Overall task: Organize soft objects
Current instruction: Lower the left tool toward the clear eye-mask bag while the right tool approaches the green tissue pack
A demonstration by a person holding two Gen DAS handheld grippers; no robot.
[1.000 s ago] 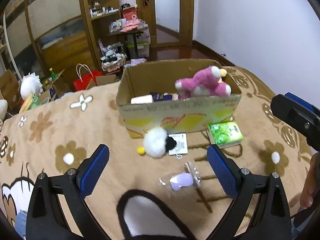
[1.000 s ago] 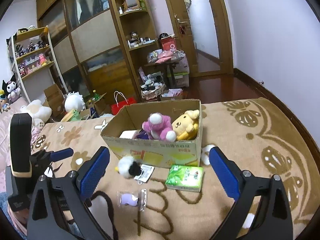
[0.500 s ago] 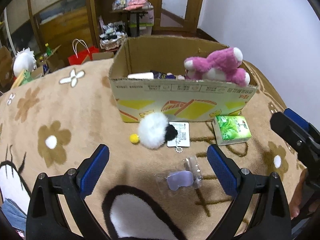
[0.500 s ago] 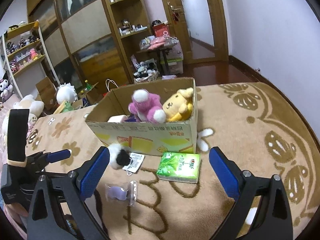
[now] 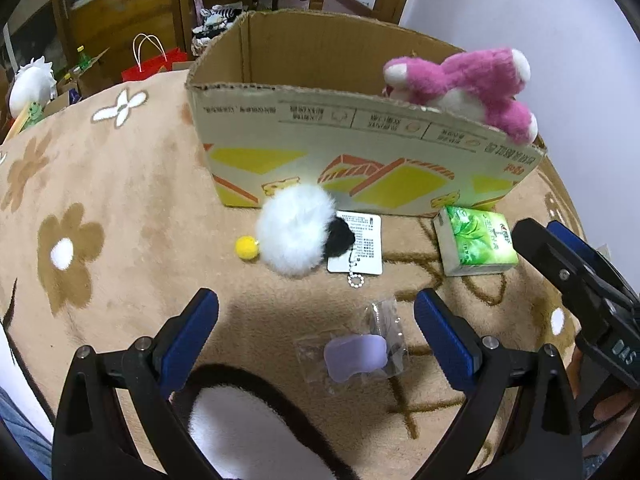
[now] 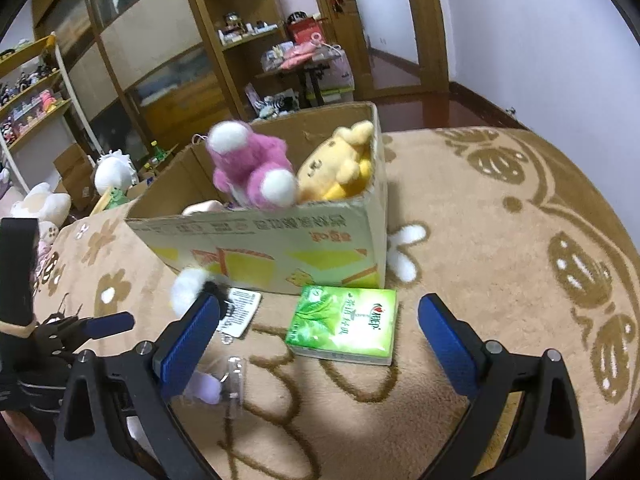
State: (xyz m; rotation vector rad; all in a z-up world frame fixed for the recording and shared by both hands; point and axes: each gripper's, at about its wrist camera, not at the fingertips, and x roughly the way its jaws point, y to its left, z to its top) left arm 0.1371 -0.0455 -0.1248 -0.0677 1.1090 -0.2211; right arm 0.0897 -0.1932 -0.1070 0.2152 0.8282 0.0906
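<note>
**A:** Status on both claws?

**B:** I see the left claw [image 5: 316,330] spread wide, nothing between the pads. It hangs over the brown flower-pattern blanket [image 5: 120,208]. Right claw [image 6: 320,338] is also wide apart and empty, and shows at the right edge of the left view.

**A:** Where are the soft items?

**B:** White fluffy plush [image 5: 298,230] with a black patch lies on the blanket just in front of the cardboard box [image 5: 360,156], touching or nearly touching its near wall. A small yellow pom-pom [image 5: 247,247] sits right at its left side. A white tag [image 5: 356,244] with a bead chain lies partly under its right side. From my left camera the plush is just beyond the gap between the pads, slightly left of centre.

**A:** Anything closer?

**B:** A clear plastic packet with a lilac piece [image 5: 356,354] inside, flat on the blanket, between the left claw's fingers and toward the right one.

**A:** Right side?

**B:** Green tissue pack [image 6: 344,324] lies by the box's near right corner, just beyond the gap of the right claw, a bit left of centre.

**A:** Box contents?

**B:** Pink plush [image 6: 250,170] with white paws pokes above the rim at the right end. Yellow plush [image 6: 340,166] is pressed into the right corner beside it. Something pale lies lower on the left inside; can't tell what it is.
</note>
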